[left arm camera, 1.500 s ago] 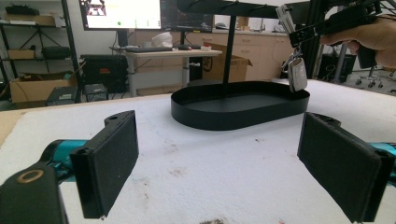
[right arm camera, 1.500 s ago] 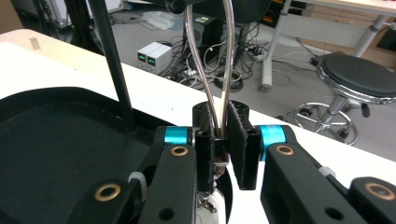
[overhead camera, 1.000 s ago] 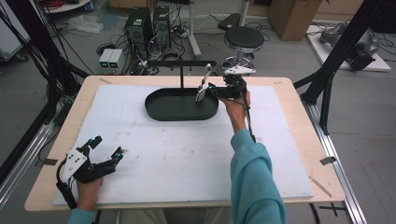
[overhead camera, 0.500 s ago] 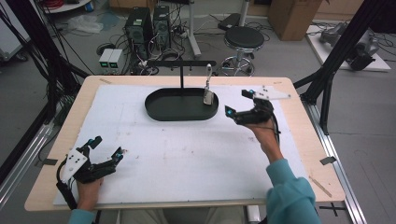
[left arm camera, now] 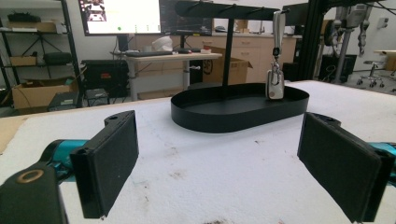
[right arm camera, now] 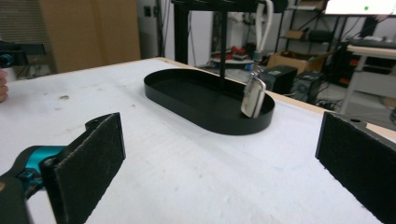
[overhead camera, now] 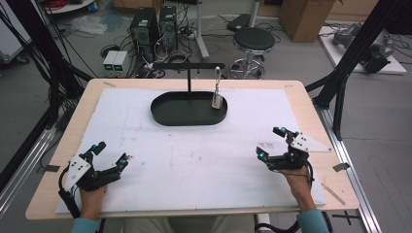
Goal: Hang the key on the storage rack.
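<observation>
A black oval tray with an upright T-shaped hanger stand sits at the far middle of the white mat. A silver key fob on a white strap hangs from the stand's right end, down over the tray. My left gripper rests open at the near left of the mat, jaws empty. My right gripper stands open at the near right, nothing between its jaws.
The white mat covers a wooden table. Black frame posts rise at the right and left edges. A stool, computer towers and cables lie on the floor beyond the far edge.
My right gripper let go of the key fob at the stand and drew back toward the near right of the mat. The fob stays hanging. The left gripper has not moved.
</observation>
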Tool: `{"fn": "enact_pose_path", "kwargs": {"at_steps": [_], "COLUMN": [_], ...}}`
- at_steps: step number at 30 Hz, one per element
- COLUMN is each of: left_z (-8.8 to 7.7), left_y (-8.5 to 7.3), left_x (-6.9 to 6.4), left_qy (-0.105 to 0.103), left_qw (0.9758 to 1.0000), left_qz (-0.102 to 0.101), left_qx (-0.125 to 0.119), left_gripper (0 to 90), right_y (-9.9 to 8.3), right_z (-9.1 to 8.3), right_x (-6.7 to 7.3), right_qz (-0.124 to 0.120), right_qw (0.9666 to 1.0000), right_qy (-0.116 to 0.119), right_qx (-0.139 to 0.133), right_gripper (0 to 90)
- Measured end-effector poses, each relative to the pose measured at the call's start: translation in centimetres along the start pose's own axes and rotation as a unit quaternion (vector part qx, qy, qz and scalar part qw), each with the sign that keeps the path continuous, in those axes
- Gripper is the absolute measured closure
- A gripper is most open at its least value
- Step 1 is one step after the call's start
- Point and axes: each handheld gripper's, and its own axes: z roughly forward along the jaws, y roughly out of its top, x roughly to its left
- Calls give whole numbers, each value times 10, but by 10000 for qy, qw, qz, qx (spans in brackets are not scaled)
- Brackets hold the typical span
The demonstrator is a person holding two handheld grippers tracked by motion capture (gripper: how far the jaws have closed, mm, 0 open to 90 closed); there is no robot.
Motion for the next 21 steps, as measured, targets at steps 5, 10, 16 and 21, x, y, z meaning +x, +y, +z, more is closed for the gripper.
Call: {"fn": "enact_pose_path", "kwargs": {"at_steps": [5,10,16,21], "left_z": [0,0,-1,-2], "left_y": [0,0,0,0], "left_x": [0,0,0,0], "left_qy": [-9,-9,-5,-3], "left_qw": [10000,10000,10000,10000], "left_qz": [22,30,12,31], "left_qx": [-2,-2,-34,-80], "left_gripper": [129,128,129,128], "right_y": [-25,-41,-45,-46], "right_z": [-14,-17,-19,-20], "right_x": [2,2,0,4], "right_qz": [75,228,284,178], "right_qw": [9994,9987,9977,9968], "right_qy": [-268,-352,-464,-609], "right_qx": [-218,-289,-415,-477], "right_gripper": [6,6,7,7]}}
